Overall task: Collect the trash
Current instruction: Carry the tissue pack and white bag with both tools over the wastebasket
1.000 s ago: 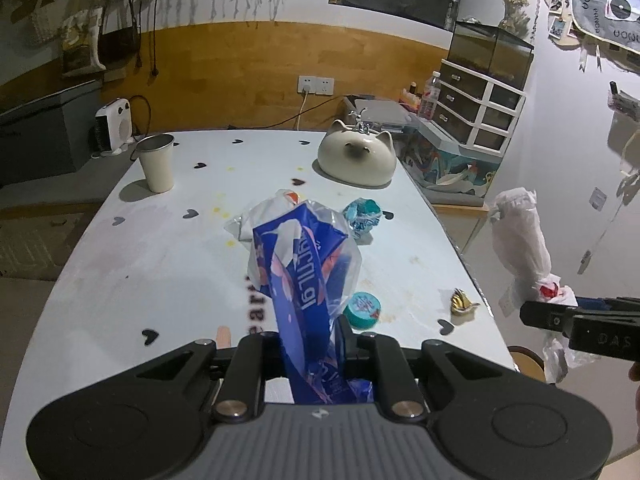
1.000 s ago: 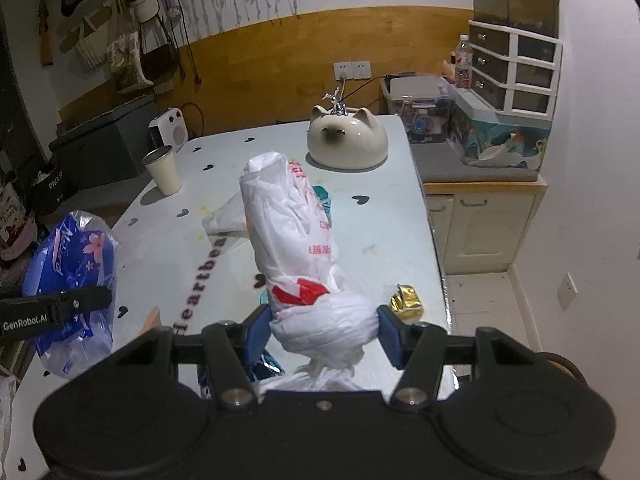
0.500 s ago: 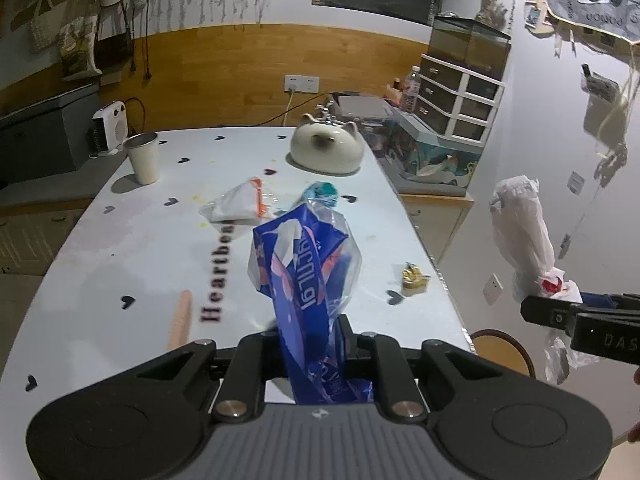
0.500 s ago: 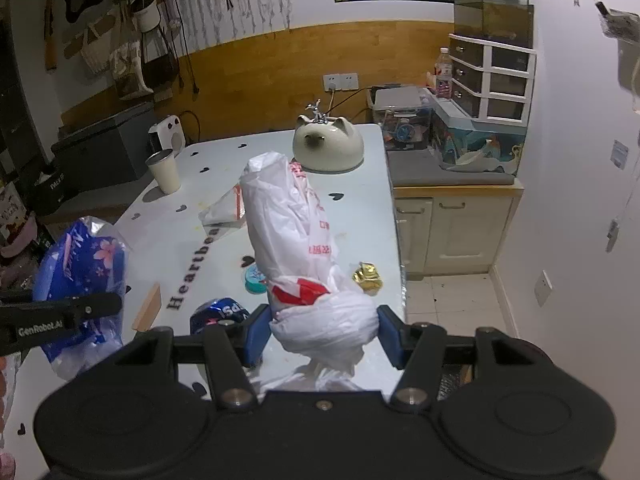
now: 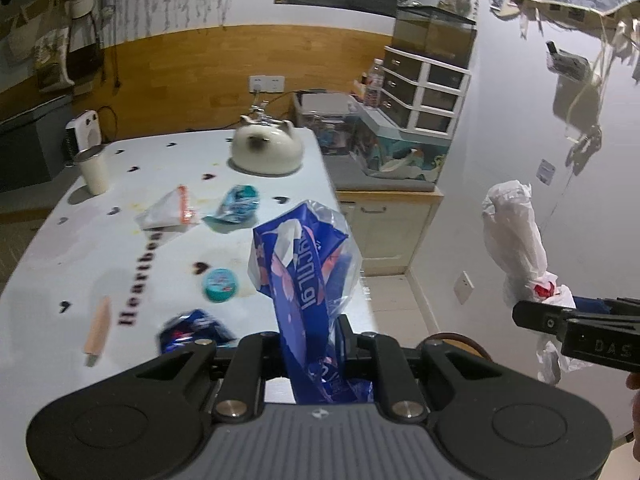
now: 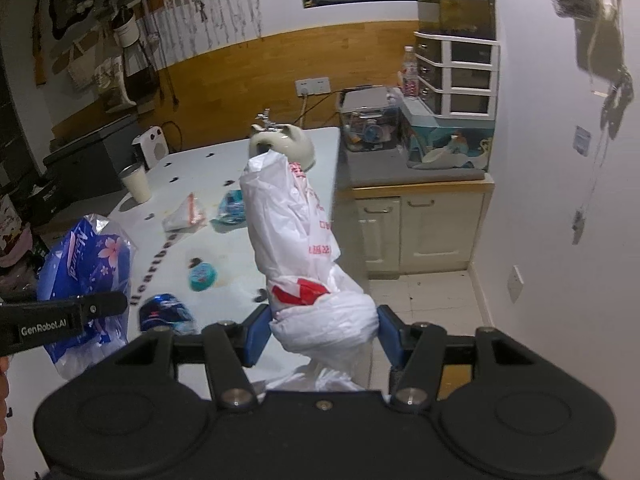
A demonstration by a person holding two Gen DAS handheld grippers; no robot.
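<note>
Tongs [image 5: 310, 346] pinch blue wrapper [image 5: 304, 272]; right tongs [image 6: 322, 330] clamp white bag [image 6: 296, 236], its tail hidden.

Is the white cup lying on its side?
No, the white cup stands upright near the far left edge of the table.

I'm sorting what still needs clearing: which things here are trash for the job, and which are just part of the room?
Trash:
blue wrapper in the left claw
white bag in the right claw
on the table: teal lid, crumpled teal wrapper, white packet, dark blue wrapper

Lying about:
cup
cat-shaped pot
drawers
</note>
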